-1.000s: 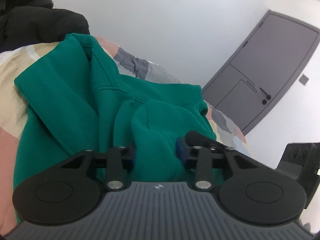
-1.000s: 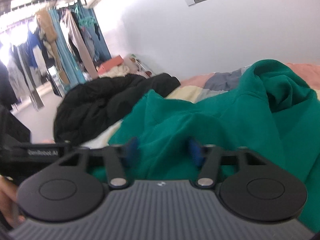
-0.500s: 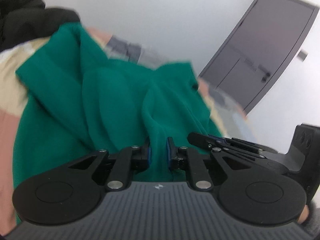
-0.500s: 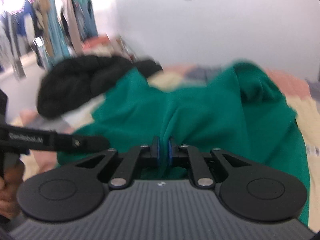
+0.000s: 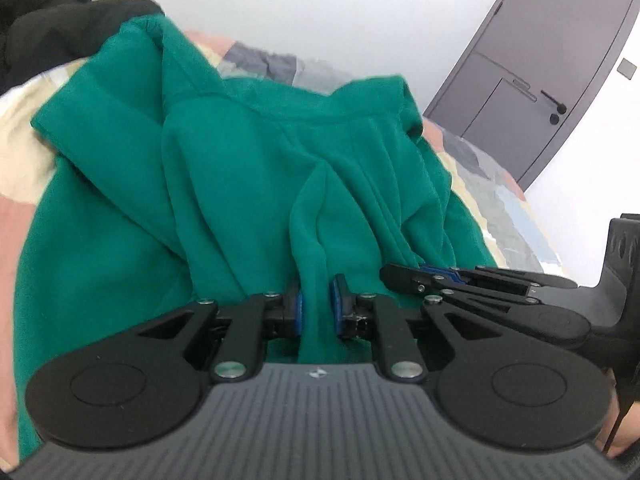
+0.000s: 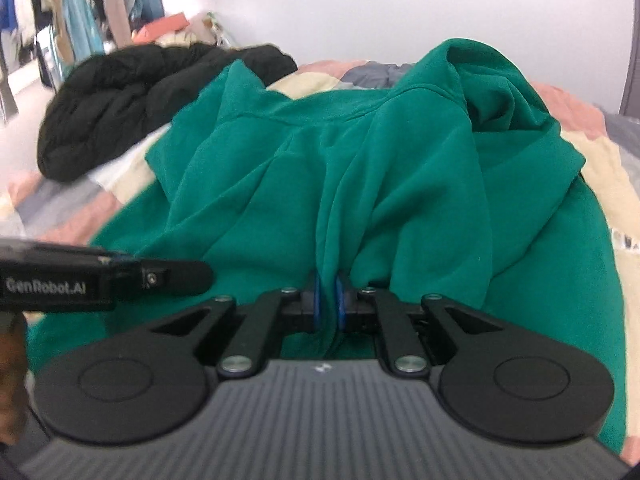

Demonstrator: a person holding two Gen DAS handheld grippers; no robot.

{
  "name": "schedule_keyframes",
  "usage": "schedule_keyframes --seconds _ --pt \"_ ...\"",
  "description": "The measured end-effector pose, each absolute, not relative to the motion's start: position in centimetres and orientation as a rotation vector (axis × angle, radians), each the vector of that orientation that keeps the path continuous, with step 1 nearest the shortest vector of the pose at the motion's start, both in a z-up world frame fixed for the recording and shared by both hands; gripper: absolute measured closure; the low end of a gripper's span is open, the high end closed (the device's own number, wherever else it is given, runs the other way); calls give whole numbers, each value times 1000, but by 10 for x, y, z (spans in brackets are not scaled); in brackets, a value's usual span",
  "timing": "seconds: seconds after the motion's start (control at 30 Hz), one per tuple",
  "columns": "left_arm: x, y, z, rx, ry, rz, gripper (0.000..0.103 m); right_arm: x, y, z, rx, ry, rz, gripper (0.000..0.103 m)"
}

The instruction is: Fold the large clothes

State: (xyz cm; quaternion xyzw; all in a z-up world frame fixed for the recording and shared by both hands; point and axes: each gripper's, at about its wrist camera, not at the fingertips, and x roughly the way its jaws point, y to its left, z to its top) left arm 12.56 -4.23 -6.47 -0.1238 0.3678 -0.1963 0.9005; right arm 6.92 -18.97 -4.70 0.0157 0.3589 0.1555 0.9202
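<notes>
Gripping a bunched fold of the green hoodie (image 5: 224, 184) on the bed (image 5: 24, 152), your left gripper (image 5: 318, 306) and right gripper (image 6: 328, 300) are both clamped; lift together, keeping cloth taut beyond the fingers.

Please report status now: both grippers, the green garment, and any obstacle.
Left gripper and right gripper both shut on green hoodie. Hoodie bunched on bed. Black jacket touches its far edge.
</notes>
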Motion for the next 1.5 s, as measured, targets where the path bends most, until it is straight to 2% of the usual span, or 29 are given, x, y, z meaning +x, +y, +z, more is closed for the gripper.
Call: schedule_keyframes --seconds 0.07,0.1,0.13,0.2,0.23,0.27,0.47,0.7,0.77,0.83,1.13,1.5 --pt "124 -42 -59 -259 756 -407 70 66 -192 -40 58 716 322 86" --pt "122 -42 -56 -266 746 -409 52 64 -191 -37 46 700 323 83" --pt "119 -41 -51 -267 724 -409 38 64 -191 -37 46 700 323 76" --pt "112 -43 -42 -228 678 -389 35 58 -189 -29 34 644 326 55" --pt "109 -44 -38 -210 665 -386 35 57 -189 -27 33 629 327 41" --pt "107 -44 -36 -203 651 -386 35 57 -189 -24 32 613 325 37" --pt "107 -38 -32 -196 608 -345 35 63 -204 -18 78 592 280 37" --pt "130 -37 -52 -214 675 -343 36 81 -214 -30 139 656 276 39" --pt "135 -36 -57 -224 691 -346 36 84 -213 -33 128 662 270 57" --pt "137 -37 -60 -214 695 -341 36 90 -213 -40 106 688 249 61" --pt "150 -44 -74 -190 733 -303 36 114 -222 -65 219 797 255 61" --pt "144 -27 -68 -276 699 -284 35 105 -225 -57 242 771 251 57"
